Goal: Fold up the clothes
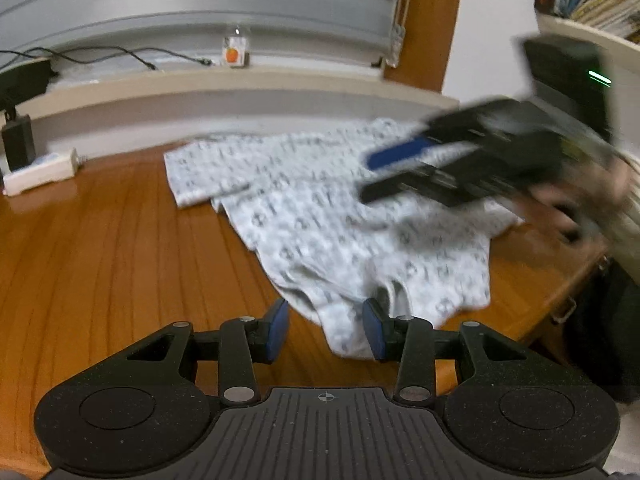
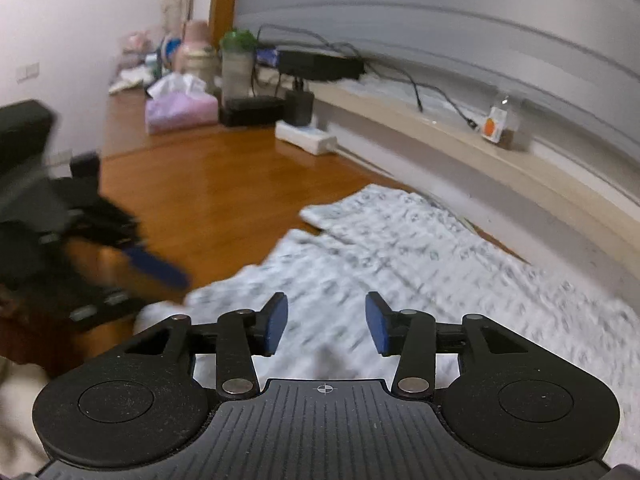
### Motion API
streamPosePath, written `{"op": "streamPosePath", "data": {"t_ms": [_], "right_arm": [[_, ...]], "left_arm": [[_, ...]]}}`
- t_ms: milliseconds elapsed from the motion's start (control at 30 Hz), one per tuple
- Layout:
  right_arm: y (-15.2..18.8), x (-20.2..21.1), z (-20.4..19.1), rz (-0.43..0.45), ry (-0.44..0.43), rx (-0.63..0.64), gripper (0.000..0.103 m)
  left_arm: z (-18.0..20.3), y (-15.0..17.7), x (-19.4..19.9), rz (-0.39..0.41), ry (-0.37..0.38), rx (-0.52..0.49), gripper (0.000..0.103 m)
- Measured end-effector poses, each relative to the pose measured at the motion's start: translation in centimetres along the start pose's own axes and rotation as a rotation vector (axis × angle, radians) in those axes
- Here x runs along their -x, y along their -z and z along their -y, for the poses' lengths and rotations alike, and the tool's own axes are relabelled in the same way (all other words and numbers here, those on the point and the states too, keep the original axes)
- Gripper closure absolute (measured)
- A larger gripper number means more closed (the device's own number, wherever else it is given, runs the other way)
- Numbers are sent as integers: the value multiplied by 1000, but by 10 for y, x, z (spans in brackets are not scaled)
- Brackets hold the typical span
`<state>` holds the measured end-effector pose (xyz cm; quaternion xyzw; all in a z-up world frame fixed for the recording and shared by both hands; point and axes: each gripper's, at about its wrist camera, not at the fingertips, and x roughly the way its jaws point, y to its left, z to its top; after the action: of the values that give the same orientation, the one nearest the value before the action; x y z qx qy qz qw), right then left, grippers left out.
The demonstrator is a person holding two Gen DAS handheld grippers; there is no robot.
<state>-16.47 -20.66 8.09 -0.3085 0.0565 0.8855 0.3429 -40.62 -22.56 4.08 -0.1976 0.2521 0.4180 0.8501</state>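
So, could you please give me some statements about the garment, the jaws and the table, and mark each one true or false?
1. The patterned white garment lies on a wooden table. True.
2. The left gripper is shut tight on the cloth. False: its jaws stand apart, with the garment's near edge between them.
3. The right gripper is over the garment with open jaws. True.
4. The garment is plain red. False: it is white with a small grey print.
5. A white power strip lies on the table. True.
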Motion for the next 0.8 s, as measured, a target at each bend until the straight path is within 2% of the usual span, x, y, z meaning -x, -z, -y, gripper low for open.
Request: {"op": "streamPosePath", "data": {"t_ms": [100, 200, 267, 300, 333, 400, 467, 533, 600, 800], "right_arm": [[-6, -28, 17, -44, -33, -4, 51], [-7, -46, 28, -88, -74, -24, 54], [-4, -44, 30, -93, -93, -25, 72], [-2, -39, 29, -88, -107, -18, 91], [0, -33, 29, -86, -121, -14, 93], [2, -22, 26, -67, -103, -9, 90], [5, -11, 25, -49, -108, -22, 79], [8, -6, 21, -45, -146, -28, 72], [10, -5, 14, -53, -181, -14, 59], [15, -27, -6, -110, -272, 27, 59]], "left_arm": [[-2, 5, 4, -14, 9, -1, 59], [-5, 7, 10, -15, 12, 0, 59], [-6, 8, 15, -10, 13, 1, 58], [-7, 8, 16, -7, 13, 0, 58], [-7, 7, 18, -4, 13, 0, 58], [-8, 6, 19, 5, 15, 0, 58], [-7, 5, 19, 15, 18, 2, 58], [-6, 4, 16, 16, 28, 4, 58], [-4, 3, 13, 10, 37, 3, 58], [-3, 5, 13, 2, 35, 0, 58]]}}
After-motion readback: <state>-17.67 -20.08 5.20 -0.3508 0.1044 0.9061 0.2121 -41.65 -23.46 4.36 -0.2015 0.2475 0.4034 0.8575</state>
